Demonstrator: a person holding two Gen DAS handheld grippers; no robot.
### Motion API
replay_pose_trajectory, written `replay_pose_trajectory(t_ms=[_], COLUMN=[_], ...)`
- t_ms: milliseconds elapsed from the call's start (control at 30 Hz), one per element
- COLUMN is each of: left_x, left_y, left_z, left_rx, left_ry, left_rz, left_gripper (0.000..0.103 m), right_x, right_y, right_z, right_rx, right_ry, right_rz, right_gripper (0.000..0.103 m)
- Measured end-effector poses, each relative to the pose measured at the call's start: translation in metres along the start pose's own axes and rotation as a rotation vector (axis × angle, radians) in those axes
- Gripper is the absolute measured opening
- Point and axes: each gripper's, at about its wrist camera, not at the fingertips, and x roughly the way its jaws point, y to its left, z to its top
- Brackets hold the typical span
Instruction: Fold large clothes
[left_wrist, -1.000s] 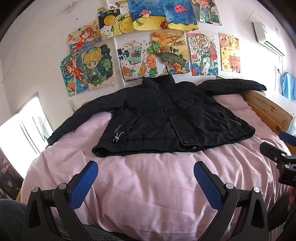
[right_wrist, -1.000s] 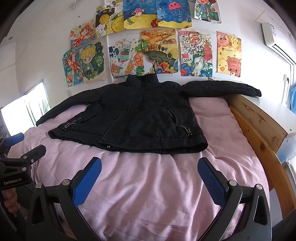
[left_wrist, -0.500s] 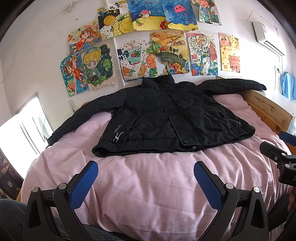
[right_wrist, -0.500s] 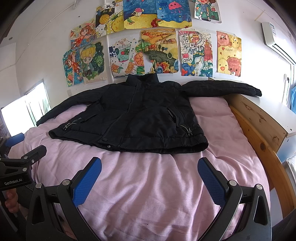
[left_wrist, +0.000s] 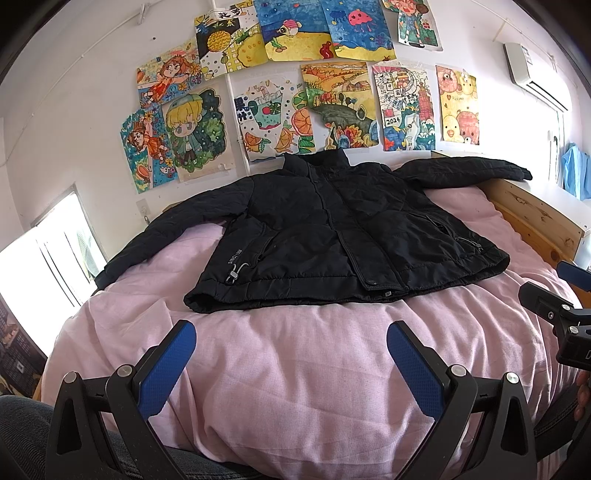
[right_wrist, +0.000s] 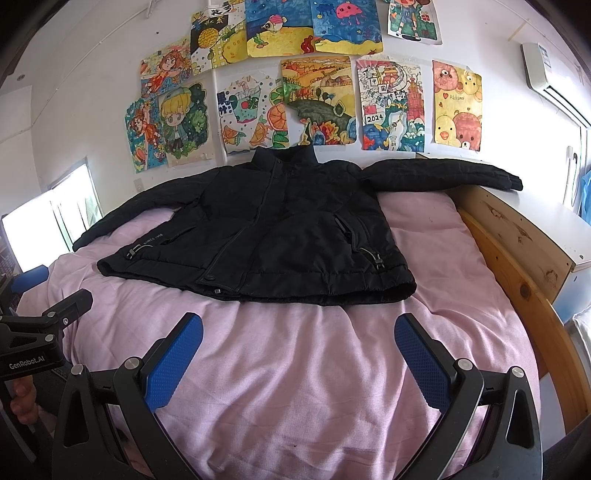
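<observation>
A black padded jacket (left_wrist: 332, 236) (right_wrist: 273, 236) lies flat and zipped on the pink bedsheet (left_wrist: 295, 369) (right_wrist: 303, 369), collar toward the wall, both sleeves spread out sideways. Its right sleeve (right_wrist: 443, 175) rests over the wooden bed frame. My left gripper (left_wrist: 291, 354) hovers open above the sheet, short of the jacket's hem, with nothing between its blue pads. My right gripper (right_wrist: 299, 350) is likewise open and empty, a little in front of the hem. Each gripper shows at the edge of the other's view: the right gripper (left_wrist: 557, 314) and the left gripper (right_wrist: 40, 328).
A wooden bed frame (right_wrist: 524, 266) runs along the right side, with a white surface (right_wrist: 554, 218) beyond it. Children's drawings (left_wrist: 332, 107) cover the wall behind the bed. A bright window (left_wrist: 48, 266) is at the left. An air conditioner (left_wrist: 535, 77) hangs at the upper right.
</observation>
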Motion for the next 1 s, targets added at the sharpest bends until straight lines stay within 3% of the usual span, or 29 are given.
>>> replay_pose_trajectory(t_ms=[1000], left_x=[0.0000], left_y=[0.0000], left_z=[0.0000], left_rx=[0.000], left_ry=[0.000], left_rz=[0.000], left_gripper=[0.103], right_x=[-0.0009], right_y=[0.0036], right_z=[0.0029], right_rx=[0.003], right_ry=[0.003], right_rz=[0.002], right_gripper=[0.102])
